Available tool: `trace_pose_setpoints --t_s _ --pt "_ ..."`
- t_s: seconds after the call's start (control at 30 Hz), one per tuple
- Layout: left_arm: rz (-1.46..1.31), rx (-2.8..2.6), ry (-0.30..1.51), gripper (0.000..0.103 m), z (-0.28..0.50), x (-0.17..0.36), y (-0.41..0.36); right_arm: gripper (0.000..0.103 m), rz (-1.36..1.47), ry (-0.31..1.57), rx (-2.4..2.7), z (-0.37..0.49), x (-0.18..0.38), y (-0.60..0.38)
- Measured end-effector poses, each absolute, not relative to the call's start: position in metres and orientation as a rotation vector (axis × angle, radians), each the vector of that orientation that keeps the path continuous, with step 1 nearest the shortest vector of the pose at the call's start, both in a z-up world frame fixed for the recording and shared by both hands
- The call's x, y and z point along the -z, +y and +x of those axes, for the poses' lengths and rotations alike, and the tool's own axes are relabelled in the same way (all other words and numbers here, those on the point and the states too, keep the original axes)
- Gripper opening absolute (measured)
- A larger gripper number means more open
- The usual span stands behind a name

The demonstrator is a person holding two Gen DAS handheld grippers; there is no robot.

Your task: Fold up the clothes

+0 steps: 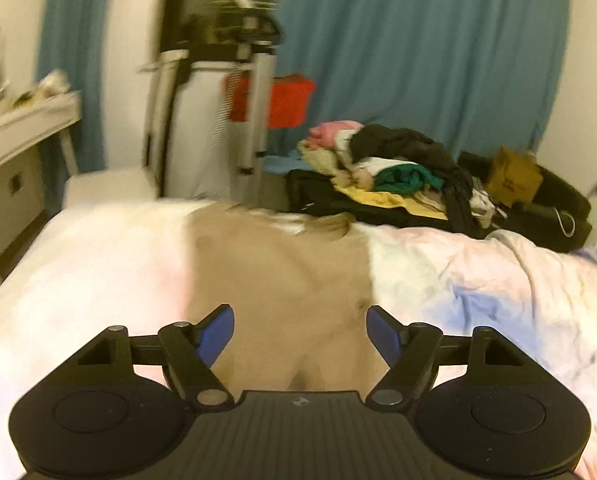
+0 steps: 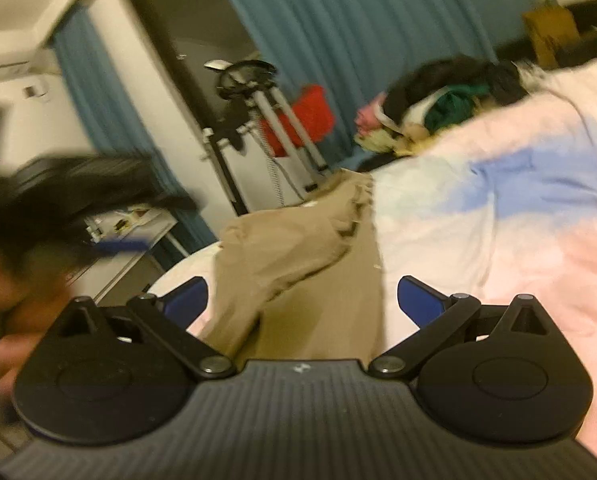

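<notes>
- Lying flat on the bed cover (image 1: pixel 478 280) is a pair of tan trousers (image 1: pixel 282 280), spread long from the near edge up to the far edge of the bed.
- The bed cover is seen to be soft and wrinkled, with pink, white and blue patches.
- The left gripper (image 1: pixel 300 334) is held just above the near end of the tan trousers, and its two blue fingers (image 1: pixel 216 334) are spread wide apart with nothing between them but the cloth below.
- Whether the left gripper touches the cloth cannot be told.
- The right gripper (image 2: pixel 302 300) is also held over the near end of the tan trousers (image 2: pixel 298 248), and its blue fingers (image 2: pixel 420 300) are wide apart too, with nothing pinched.
- The right view is tilted and blurred, so small things are hard to make out there.
- A messy pile of clothes (image 1: pixel 398 164) in pink, black, green, yellow and white is seen on a black suitcase (image 1: pixel 322 196) past the far edge of the bed.
- A brown box (image 1: pixel 512 176) is seen to the right of the pile.
- A blue curtain (image 1: pixel 418 48) is hung behind everything.
- A metal stand (image 1: pixel 254 120) is seen in front of a red cloth (image 1: pixel 290 104), near the curtain.
- A white desk (image 1: pixel 22 128) is seen at the far left.
</notes>
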State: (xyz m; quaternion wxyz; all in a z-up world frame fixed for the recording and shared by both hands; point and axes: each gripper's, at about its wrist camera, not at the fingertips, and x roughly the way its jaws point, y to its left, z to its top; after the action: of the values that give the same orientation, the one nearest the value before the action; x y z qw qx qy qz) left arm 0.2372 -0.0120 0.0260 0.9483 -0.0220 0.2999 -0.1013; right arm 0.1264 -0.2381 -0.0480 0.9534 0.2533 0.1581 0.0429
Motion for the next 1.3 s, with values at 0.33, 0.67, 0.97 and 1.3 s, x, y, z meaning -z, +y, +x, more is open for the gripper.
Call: trace_pose_setpoints --t_s 0.33,0.67,0.97,1.3 --pt "-0.066 0.046 0.592 0.077 0.056 -0.004 0.114 0.101 0.378 0.414 -0.317 0.081 0.035 -0.176" --pt "-0.335 -0.067 0.501 0.077 0.019 0.014 0.203 0.073 0.202 0.537 -0.546 0.028 0.03 -0.084" --pt "-0.579 -0.186 0.465 0.077 -0.001 0.02 0.273 0.06 -0.117 0.627 -0.684 0.035 0.056 0.047" --pt "-0.584 -0.166 0.485 0.077 0.002 0.025 0.271 0.009 -0.095 0.631 -0.545 0.04 0.052 0.039"
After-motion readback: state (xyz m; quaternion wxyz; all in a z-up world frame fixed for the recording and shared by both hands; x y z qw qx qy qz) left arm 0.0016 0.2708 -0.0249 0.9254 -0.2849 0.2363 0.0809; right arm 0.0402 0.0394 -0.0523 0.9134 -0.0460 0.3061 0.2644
